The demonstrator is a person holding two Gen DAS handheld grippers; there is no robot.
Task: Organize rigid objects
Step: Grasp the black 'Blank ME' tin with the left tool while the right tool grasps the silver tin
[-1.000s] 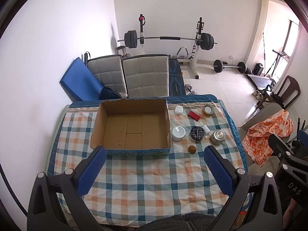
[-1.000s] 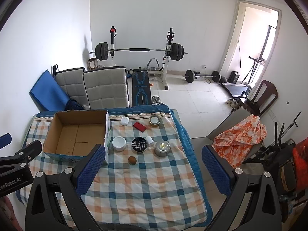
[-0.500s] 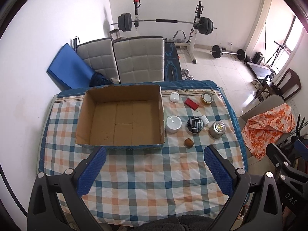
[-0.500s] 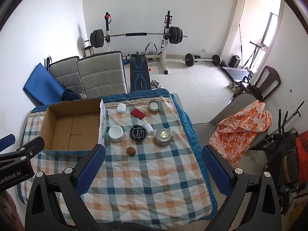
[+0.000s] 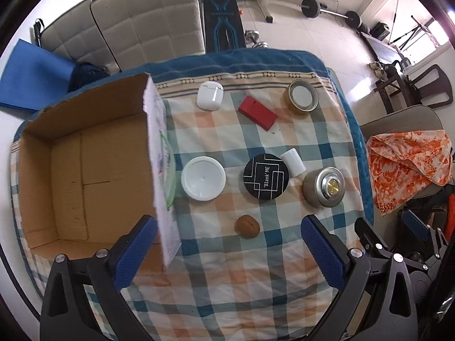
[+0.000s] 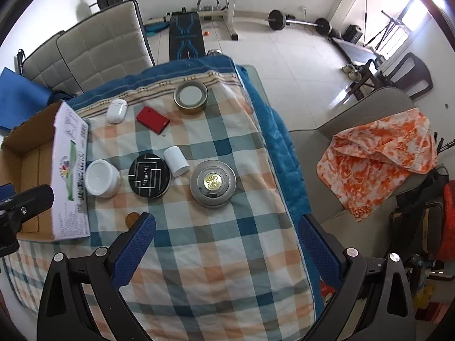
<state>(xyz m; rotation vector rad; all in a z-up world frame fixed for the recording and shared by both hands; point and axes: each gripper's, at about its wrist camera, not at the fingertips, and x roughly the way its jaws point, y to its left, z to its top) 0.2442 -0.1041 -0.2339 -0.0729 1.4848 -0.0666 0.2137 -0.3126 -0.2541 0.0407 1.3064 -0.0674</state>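
Note:
An empty cardboard box [image 5: 85, 170] stands at the left of the checked tablecloth [image 5: 227, 278]. To its right lie a white jar [image 5: 203, 178], a black round tin [image 5: 266, 176], a white cylinder [image 5: 293, 161], a silver tin [image 5: 324, 187], a brown nut [image 5: 247, 226], a red box [image 5: 257, 112], a white earbud case [image 5: 210, 95] and a gold-rimmed tin [image 5: 302, 97]. My left gripper [image 5: 227, 253] is open above the nut. My right gripper [image 6: 226, 248] is open, just in front of the silver tin [image 6: 212, 183].
Two grey padded chairs [image 5: 136, 28] stand behind the table. A chair with an orange cloth [image 6: 378, 153] is at the right. Weights and a bench [image 6: 184, 37] fill the floor beyond. The table's right edge [image 6: 278, 142] drops to the tiled floor.
Both grippers have moved forward and down toward the table. The objects now look much larger and closer. Both stay open.

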